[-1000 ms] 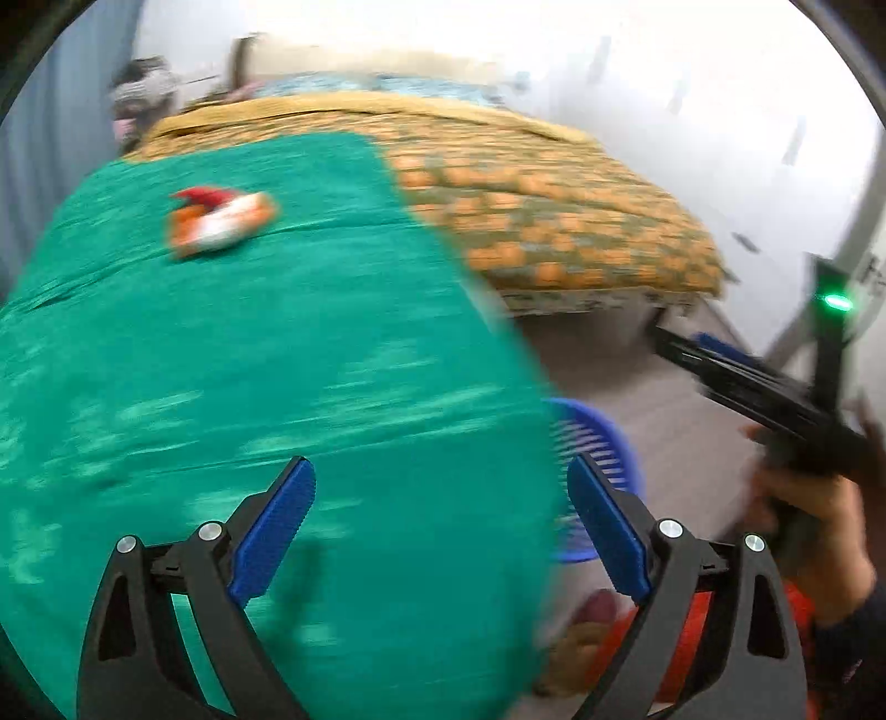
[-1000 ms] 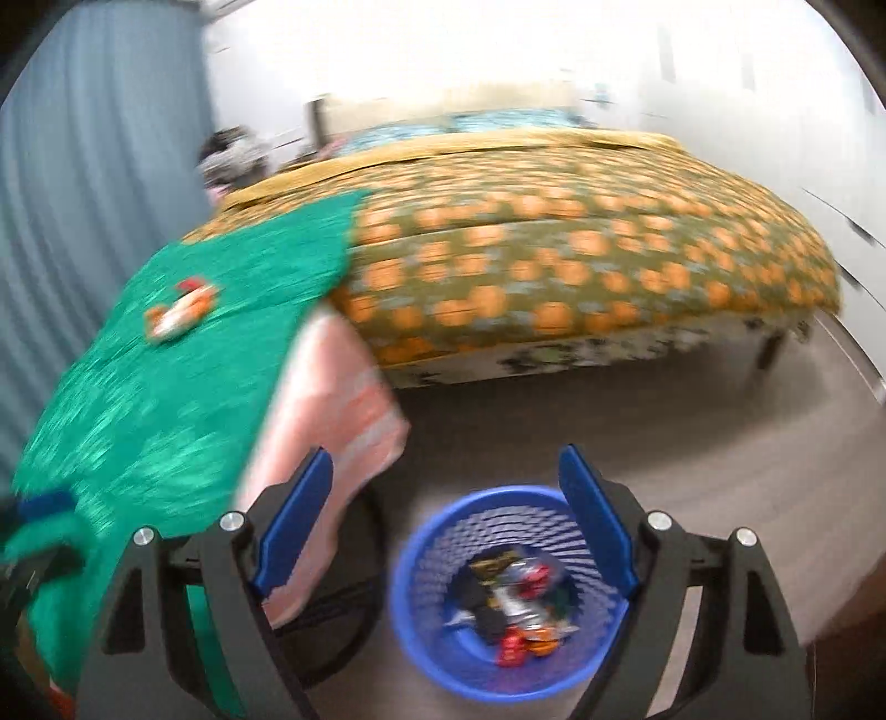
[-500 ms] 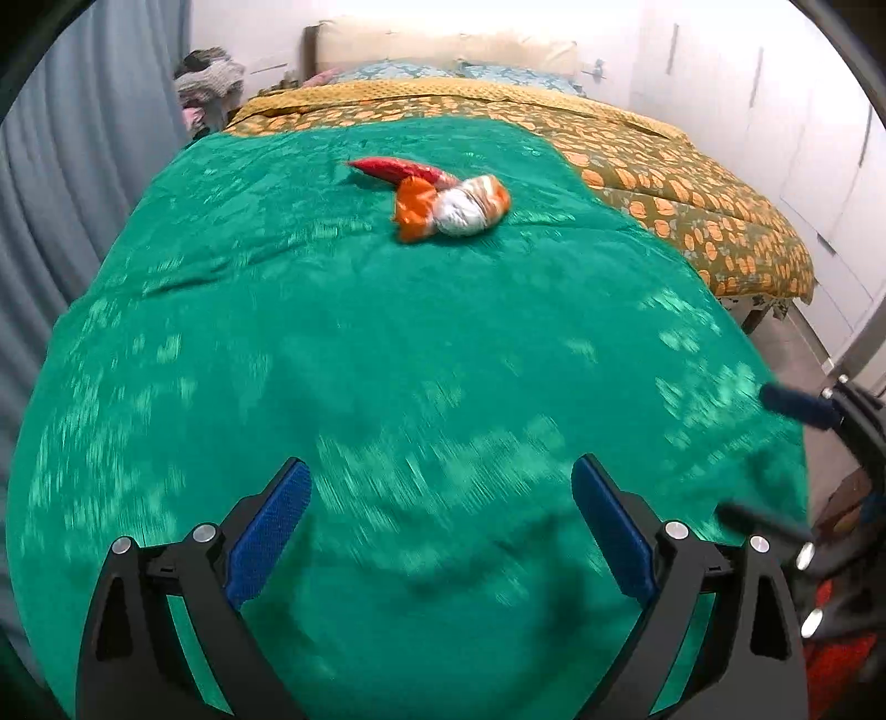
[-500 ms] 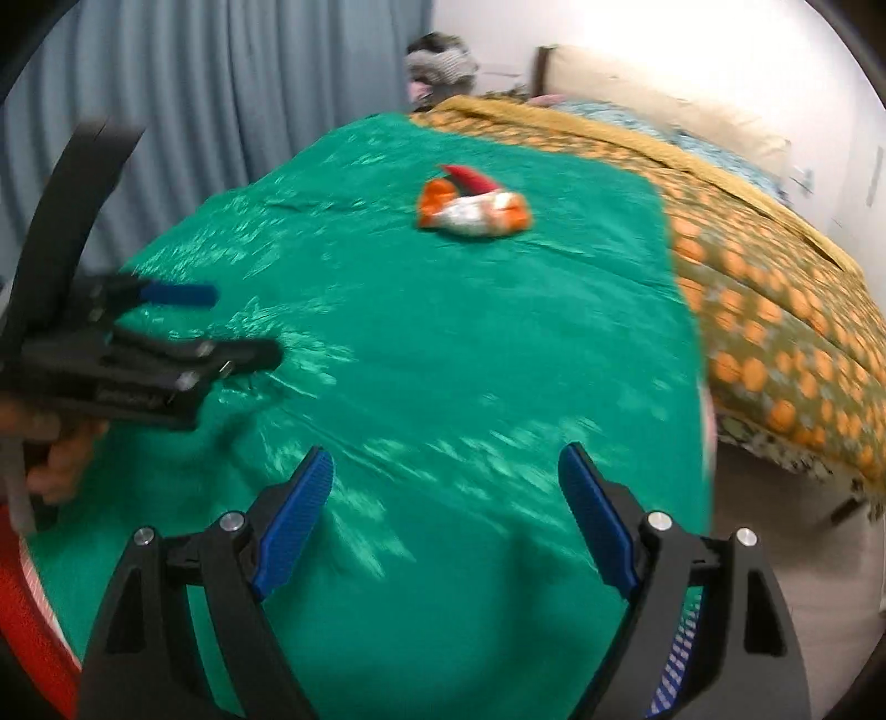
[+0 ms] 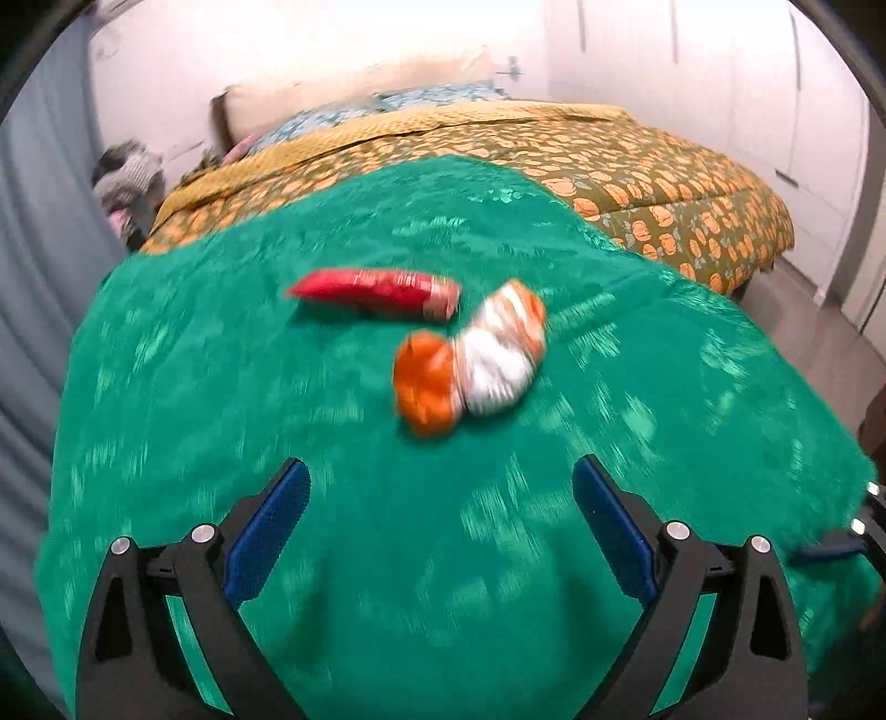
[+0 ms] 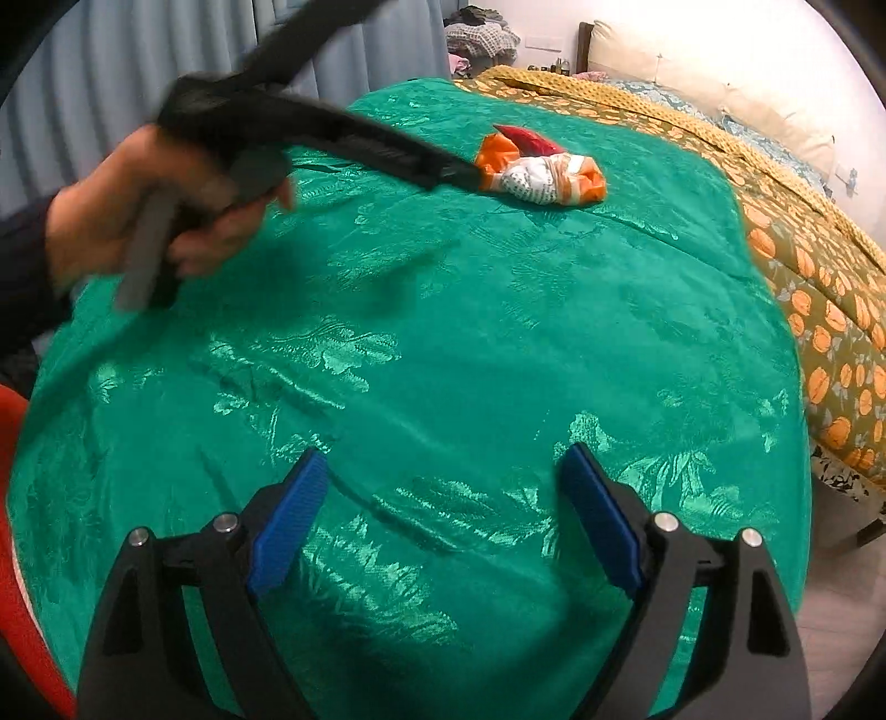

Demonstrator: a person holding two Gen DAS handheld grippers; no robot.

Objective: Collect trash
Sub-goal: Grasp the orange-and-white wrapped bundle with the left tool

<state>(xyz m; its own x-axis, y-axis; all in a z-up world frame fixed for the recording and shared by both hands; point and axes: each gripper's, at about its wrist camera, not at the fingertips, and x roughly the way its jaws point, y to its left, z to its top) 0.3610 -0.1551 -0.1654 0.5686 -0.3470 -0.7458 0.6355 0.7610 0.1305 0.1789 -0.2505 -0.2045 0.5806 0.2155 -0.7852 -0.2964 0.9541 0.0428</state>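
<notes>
Closer now than half a second ago, the left gripper (image 5: pixel 440 526) reaches over the green blanket (image 5: pixel 387 554) toward the orange-and-white wrapper (image 5: pixel 470 360), fingers spread and empty. A red wrapper (image 5: pixel 376 291) lies just behind it (both blurred). The right gripper (image 6: pixel 443 515) hangs back, likewise spread wide.

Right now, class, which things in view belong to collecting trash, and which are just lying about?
Belong to the job:
orange-and-white wrapper
red wrapper
left gripper, open
right gripper, open

Just lying about:
green bedspread
pumpkin-print quilt
pillows
clothes pile
curtain
</notes>
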